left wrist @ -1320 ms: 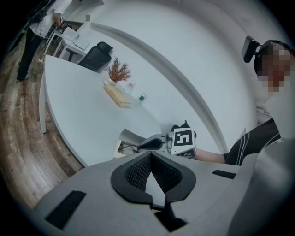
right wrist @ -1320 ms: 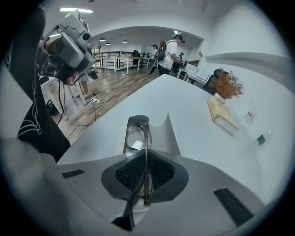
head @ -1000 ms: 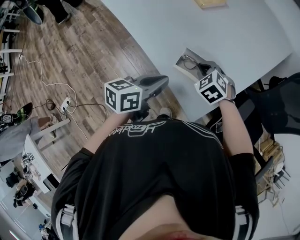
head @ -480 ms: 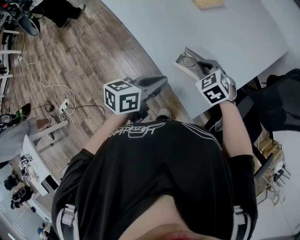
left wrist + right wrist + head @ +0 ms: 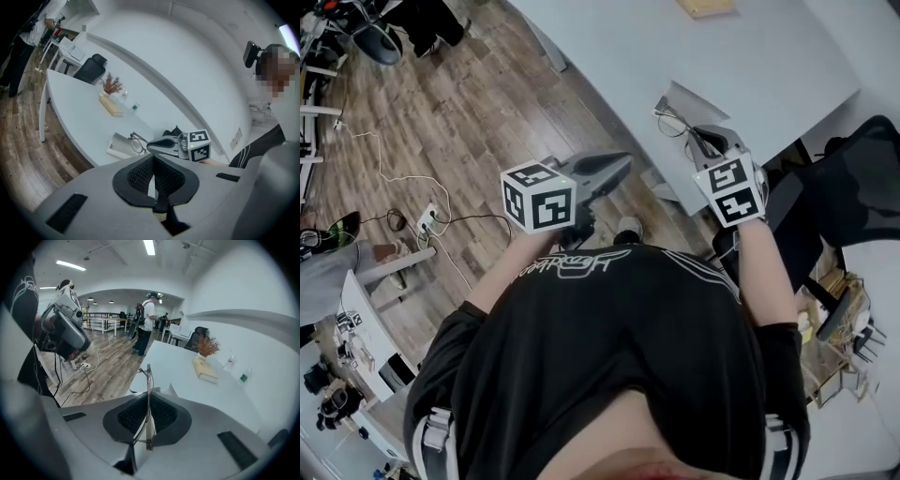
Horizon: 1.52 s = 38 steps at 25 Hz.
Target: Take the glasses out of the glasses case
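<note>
The glasses (image 5: 673,123) hang just above the open white case (image 5: 682,97), which lies near the table's front edge. My right gripper (image 5: 705,141) is shut on one temple arm of the glasses (image 5: 148,380), which runs upright between its pads. From the left gripper view, the glasses (image 5: 136,141) stick out of the right gripper (image 5: 164,144) beside the case (image 5: 117,146). My left gripper (image 5: 626,162) is off the table's edge, above the wooden floor, left of the case. Its jaws (image 5: 153,164) are shut with nothing in them.
The white table (image 5: 759,66) carries a tan book (image 5: 705,7) at its far side, with a dried plant (image 5: 206,346) behind it. A black office chair (image 5: 853,187) stands at the right. Cables and a power strip (image 5: 431,210) lie on the floor. A person (image 5: 145,326) stands in the distance.
My right gripper has risen with the glasses, which now hang clear above the case. The left gripper has shifted slightly up.
</note>
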Motion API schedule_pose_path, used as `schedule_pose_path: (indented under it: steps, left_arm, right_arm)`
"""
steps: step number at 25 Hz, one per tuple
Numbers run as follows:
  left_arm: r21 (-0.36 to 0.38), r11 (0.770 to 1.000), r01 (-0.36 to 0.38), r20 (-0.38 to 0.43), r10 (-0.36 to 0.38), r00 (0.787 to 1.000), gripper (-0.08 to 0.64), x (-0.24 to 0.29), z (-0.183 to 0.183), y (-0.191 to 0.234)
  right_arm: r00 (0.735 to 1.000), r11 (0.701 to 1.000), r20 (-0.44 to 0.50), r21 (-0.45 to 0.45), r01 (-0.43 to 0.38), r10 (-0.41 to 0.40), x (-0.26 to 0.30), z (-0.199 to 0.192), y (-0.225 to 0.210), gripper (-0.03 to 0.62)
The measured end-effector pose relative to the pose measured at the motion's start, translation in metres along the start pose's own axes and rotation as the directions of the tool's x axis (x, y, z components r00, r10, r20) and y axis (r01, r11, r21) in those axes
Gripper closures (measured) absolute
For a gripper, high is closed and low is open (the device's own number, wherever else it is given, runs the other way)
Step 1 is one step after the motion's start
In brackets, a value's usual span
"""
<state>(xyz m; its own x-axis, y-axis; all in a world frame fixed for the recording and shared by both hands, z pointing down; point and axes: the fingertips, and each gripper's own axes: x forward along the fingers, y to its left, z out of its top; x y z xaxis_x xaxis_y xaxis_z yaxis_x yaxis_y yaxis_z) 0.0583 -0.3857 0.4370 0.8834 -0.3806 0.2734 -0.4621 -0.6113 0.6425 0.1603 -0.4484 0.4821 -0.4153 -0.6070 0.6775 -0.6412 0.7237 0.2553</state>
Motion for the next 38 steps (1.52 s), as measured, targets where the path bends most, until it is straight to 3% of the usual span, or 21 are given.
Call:
schedule_pose_path:
  steps: [8,20,33,38]
  left_arm:
    - [0.044,0.999,0.031,0.032,-0.032,0.999,0.552,-0.060,-0.019,-0.046]
    - [0.144,0.987,0.074,0.061,-0.083,0.995,0.552,-0.148,-0.062,-0.123]
    - [0.225,0.970,0.089,0.033,-0.099,0.995,0.552,-0.213,-0.111,-0.159]
    - [0.203,0.973,0.113,0.019,-0.119,0.993,0.552,-0.222,-0.128,-0.165]
  right_arm:
    - [0.995,0.997,0.098,0.073,0.027,-0.035,-0.066,0.028,0.071,0.571]
    - [0.975,0.986,0.200,0.149,0.073,-0.102,-0.163,0.038,0.183,0.571]
    - [0.965,0.966,0.209,0.234,0.107,-0.157,-0.222,0.022,0.283,0.571]
    - [0.966,0.957,0.191,0.264,0.119,-0.172,-0.234,0.011,0.302,0.571]
